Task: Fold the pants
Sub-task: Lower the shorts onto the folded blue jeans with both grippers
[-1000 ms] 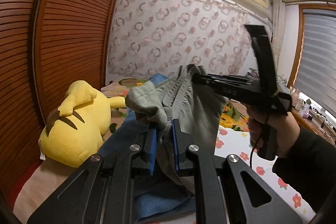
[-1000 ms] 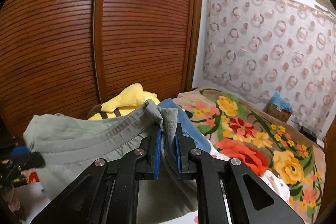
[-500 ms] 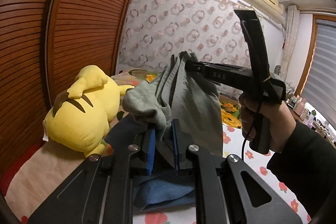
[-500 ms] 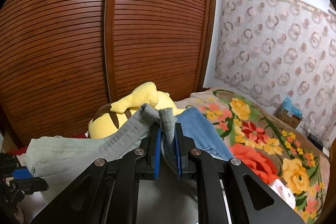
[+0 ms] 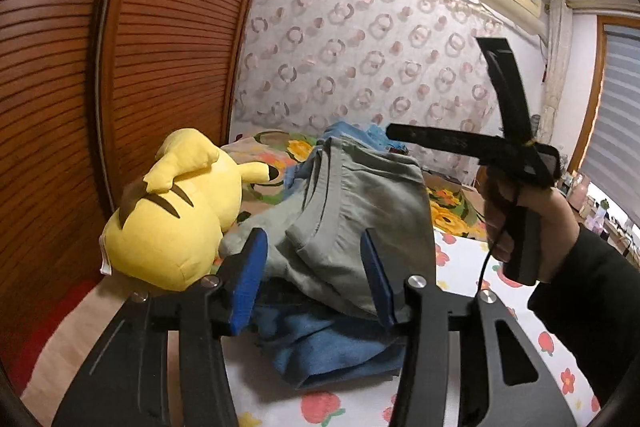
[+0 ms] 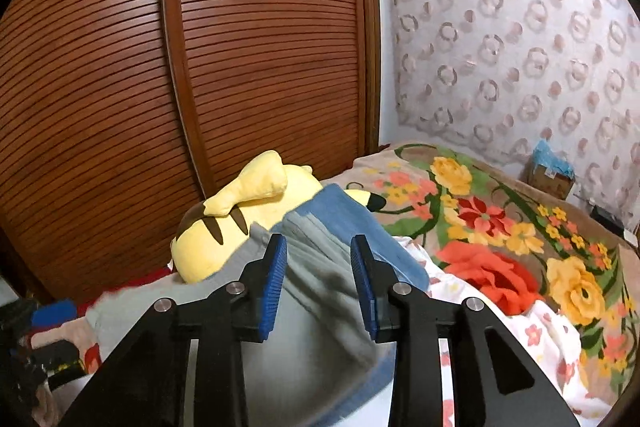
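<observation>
Both jaws wide, left gripper (image 5: 314, 273) and right gripper (image 6: 318, 283) over grey-green pants (image 5: 360, 211) beside Pikachu plush (image 5: 176, 211); regrip 2 corners squarely (blue garment (image 5: 332, 347) underneath).

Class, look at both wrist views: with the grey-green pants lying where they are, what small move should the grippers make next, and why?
Probably back both grippers away. The left gripper and right gripper are open and hold nothing, and the grey-green pants lie bunched on the blue garment beside the yellow plush toy, so a clearer look would help pick the next grip.
</observation>
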